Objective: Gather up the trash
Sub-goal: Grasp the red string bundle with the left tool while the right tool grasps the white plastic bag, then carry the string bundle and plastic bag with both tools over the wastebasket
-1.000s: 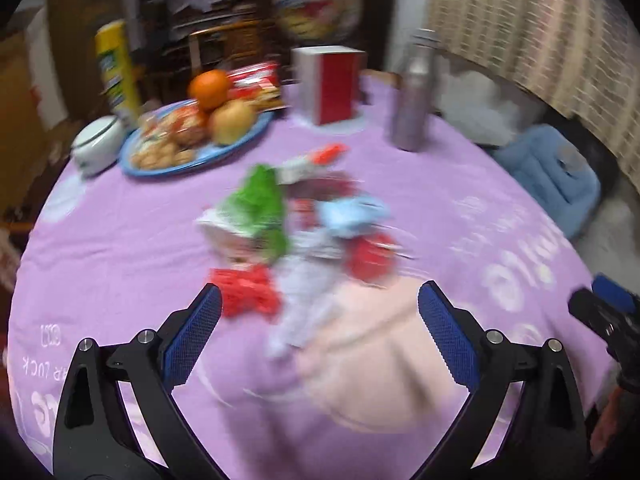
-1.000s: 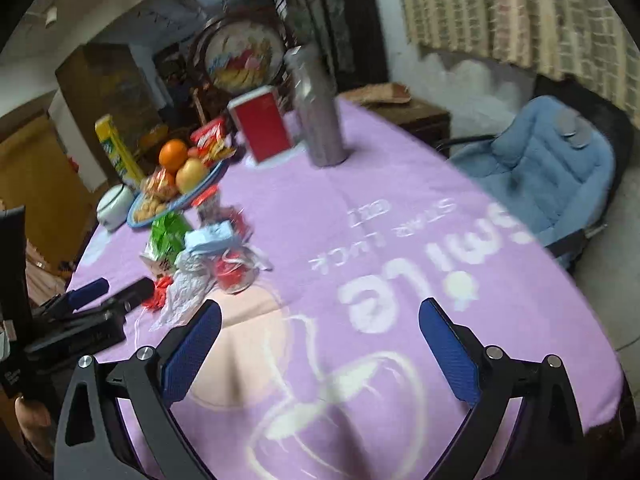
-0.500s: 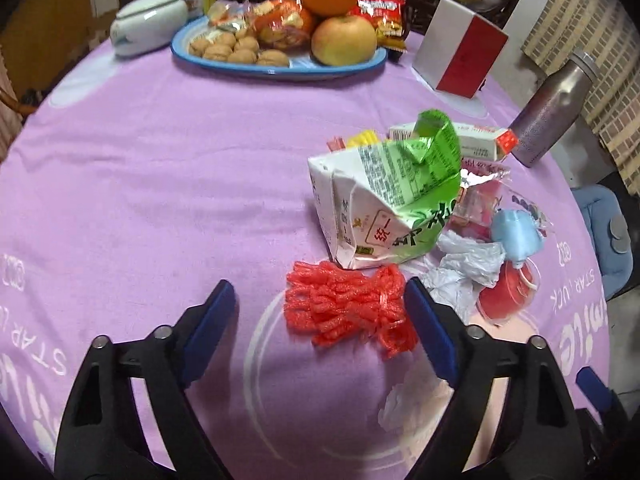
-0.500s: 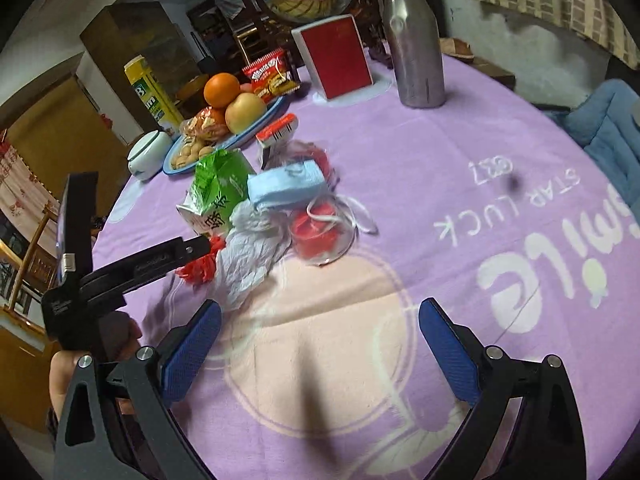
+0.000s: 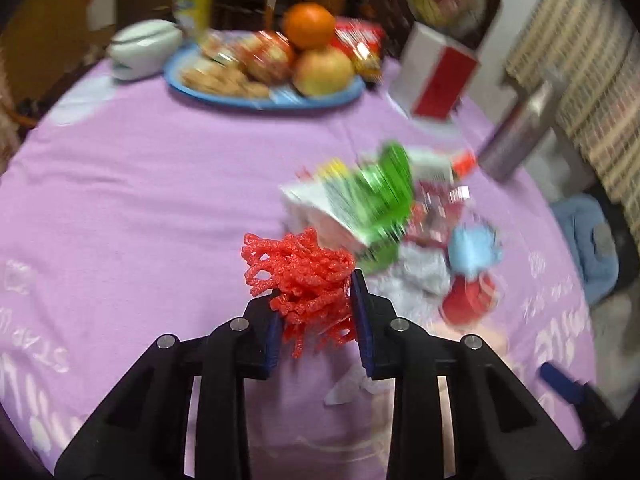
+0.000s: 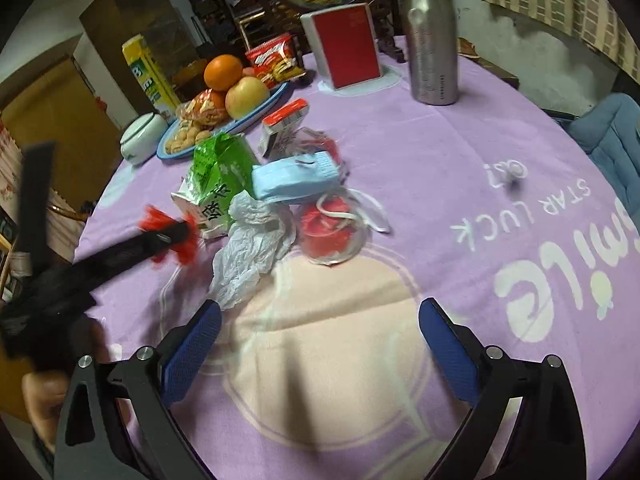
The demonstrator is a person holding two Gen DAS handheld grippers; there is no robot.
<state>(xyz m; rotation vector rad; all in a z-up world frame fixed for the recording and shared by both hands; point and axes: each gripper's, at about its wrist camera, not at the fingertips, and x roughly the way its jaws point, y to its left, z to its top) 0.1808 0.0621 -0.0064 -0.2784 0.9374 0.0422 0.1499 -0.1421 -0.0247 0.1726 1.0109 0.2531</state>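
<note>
1. Left wrist view showed the left gripper (image 5: 314, 312) clamped on a red foam net (image 5: 298, 276), the bundle pinched between its blue pads and bulging out above them, apparently lifted just off the purple tablecloth (image 5: 140, 208)

2. Judged step: the first piece of trash was in hand; the next move would call for carrying it to a bin or bag, though no such container was visible in either view

3. Right of the net, the rest of the litter lay heaped mid-table: a green carton (image 6: 218, 188), crumpled white paper (image 6: 252, 240), a blue face mask (image 6: 296, 178) and a clear cup with red contents (image 6: 332, 232)

4. Right wrist view showed the right gripper (image 6: 320, 344) wide open and empty, hovering near the table's edge, its left pad close beside the white paper, the pile just ahead

5. Fruit plate (image 6: 276, 98), red box (image 6: 348, 46) and steel bottle (image 6: 430, 36) stood beyond, likely not trash
</note>
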